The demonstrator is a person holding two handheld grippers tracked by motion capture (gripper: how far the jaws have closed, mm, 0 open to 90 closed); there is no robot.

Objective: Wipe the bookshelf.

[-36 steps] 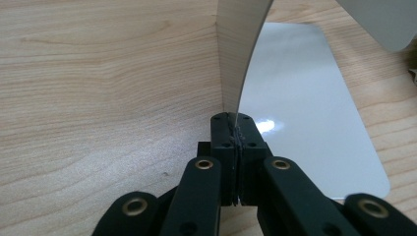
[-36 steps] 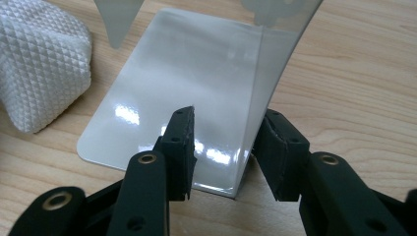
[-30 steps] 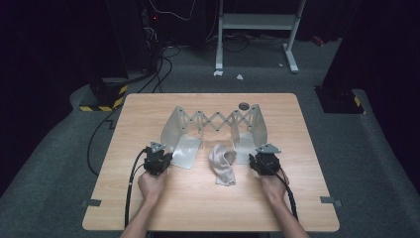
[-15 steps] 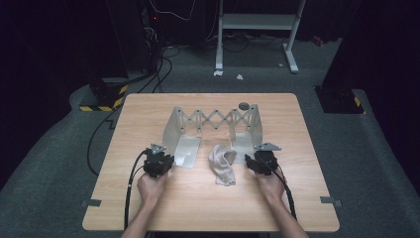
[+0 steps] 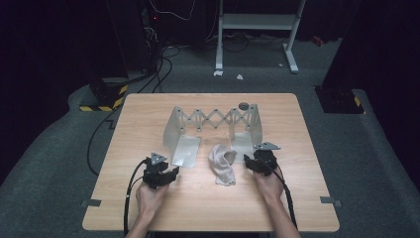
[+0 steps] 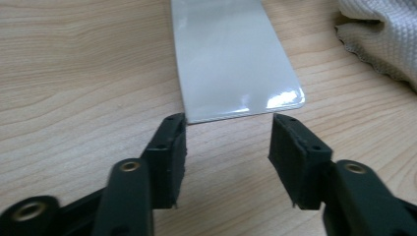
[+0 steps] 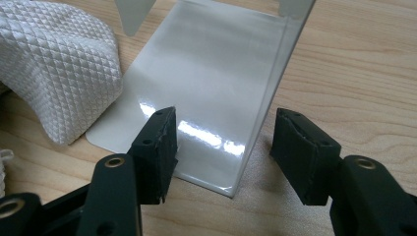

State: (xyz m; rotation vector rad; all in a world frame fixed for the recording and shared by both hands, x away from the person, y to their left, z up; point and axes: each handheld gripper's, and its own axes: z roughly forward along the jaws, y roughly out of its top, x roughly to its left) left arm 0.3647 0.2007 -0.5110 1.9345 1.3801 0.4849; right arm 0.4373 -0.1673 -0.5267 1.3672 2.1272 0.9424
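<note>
While we hold a gripper in each hand over the bench (image 5: 148, 114), the rack (image 5: 214, 124) stands near the middle of it: two upright grey end plates joined by a scissor lattice, each with a flat foot lying on the wood toward us. A white cloth (image 5: 223, 163) lies crumpled between the two feet, just beside the right one.

Our left gripper (image 5: 172, 174) sits just short of the left foot (image 6: 231, 59). Its jaws have just been opening and now stand about half apart, with bare wood between them and the foot's near edge just beyond their tips; they grip nothing.

Our right gripper (image 5: 247, 161) is at the right foot (image 7: 196, 98). Its jaws have also just been opening and stand wide. In the right gripper view the upright plate's edge (image 7: 270, 93) runs through the gap between them, and neither pad presses on it, so nothing is held. The cloth lies just to the left of that gripper.
</note>
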